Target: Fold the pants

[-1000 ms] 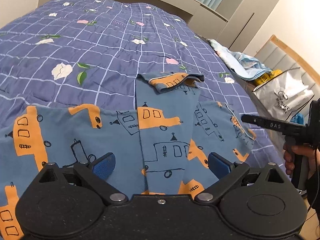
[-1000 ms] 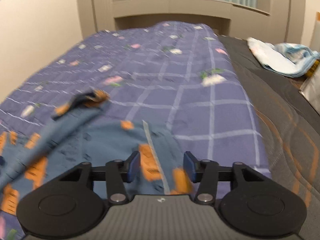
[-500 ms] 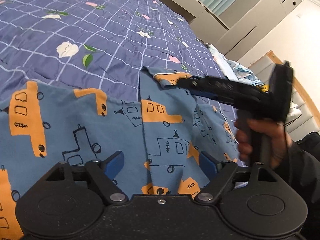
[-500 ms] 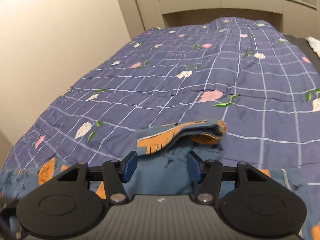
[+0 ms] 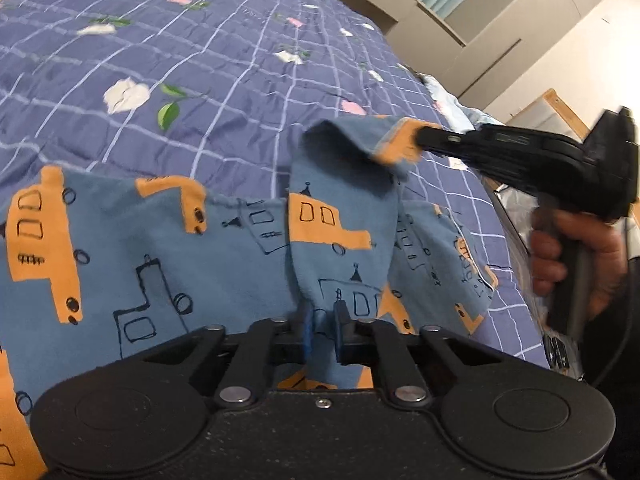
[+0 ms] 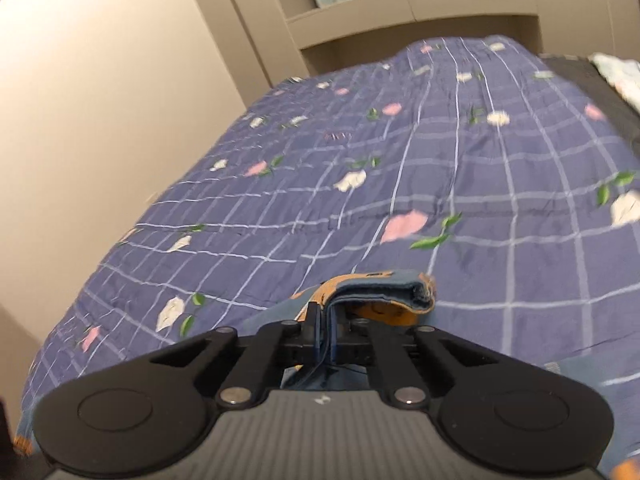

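Blue pants (image 5: 160, 248) printed with orange buses lie spread on the bed. One leg (image 5: 340, 216) is folded across the rest. My left gripper (image 5: 323, 334) is shut on the near edge of that folded leg. My right gripper (image 5: 424, 136), held by a hand (image 5: 576, 256), is shut on the leg's cuff (image 5: 396, 144) and lifts it off the quilt. In the right wrist view the right gripper (image 6: 326, 344) pinches cloth, and the cuff (image 6: 380, 292) bunches just ahead of the fingers.
A purple checked quilt (image 5: 180, 60) with flowers covers the bed (image 6: 400, 160). A beige wall (image 6: 100, 100) runs along its left side and a headboard shelf (image 6: 400, 12) at the far end. Light blue cloth (image 5: 444, 96) lies by the bed's right edge.
Both grippers closed on the folded pant leg. The right gripper swung in from the bed's right side to the cuff and raised it. The left gripper stayed at the near edge.
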Tool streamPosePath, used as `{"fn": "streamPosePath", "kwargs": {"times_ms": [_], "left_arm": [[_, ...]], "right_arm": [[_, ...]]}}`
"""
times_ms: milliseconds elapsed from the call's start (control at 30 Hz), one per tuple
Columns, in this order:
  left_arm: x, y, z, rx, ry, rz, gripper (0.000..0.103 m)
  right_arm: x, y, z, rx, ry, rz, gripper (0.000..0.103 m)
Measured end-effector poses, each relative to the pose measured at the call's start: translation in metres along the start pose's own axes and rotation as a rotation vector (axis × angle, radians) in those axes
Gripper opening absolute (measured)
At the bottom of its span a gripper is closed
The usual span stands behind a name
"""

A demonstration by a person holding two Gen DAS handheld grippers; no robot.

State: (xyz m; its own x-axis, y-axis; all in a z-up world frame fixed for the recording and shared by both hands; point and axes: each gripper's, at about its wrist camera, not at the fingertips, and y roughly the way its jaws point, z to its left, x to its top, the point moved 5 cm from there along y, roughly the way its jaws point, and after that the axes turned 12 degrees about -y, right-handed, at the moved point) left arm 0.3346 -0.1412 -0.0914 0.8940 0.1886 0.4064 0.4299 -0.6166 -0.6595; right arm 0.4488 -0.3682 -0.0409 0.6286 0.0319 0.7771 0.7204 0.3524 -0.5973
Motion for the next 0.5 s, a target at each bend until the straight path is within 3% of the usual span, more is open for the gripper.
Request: {"fn": "streamPosePath", "kwargs": {"times_ms": [300, 500], "left_arm": [[-0.019, -0.012, -0.043, -0.012, 0.204, -0.013, 0.002], [-0.047, -0.011, -0.061, 0.004, 0.352, 0.047, 0.001]], "right_arm": [[0.003, -0.1, -0.037, -0.008, -0.158, 0.062, 0.005], [-0.035, -0.115, -0.057, -0.028, -0.253, 0.204, 0.006]]}}
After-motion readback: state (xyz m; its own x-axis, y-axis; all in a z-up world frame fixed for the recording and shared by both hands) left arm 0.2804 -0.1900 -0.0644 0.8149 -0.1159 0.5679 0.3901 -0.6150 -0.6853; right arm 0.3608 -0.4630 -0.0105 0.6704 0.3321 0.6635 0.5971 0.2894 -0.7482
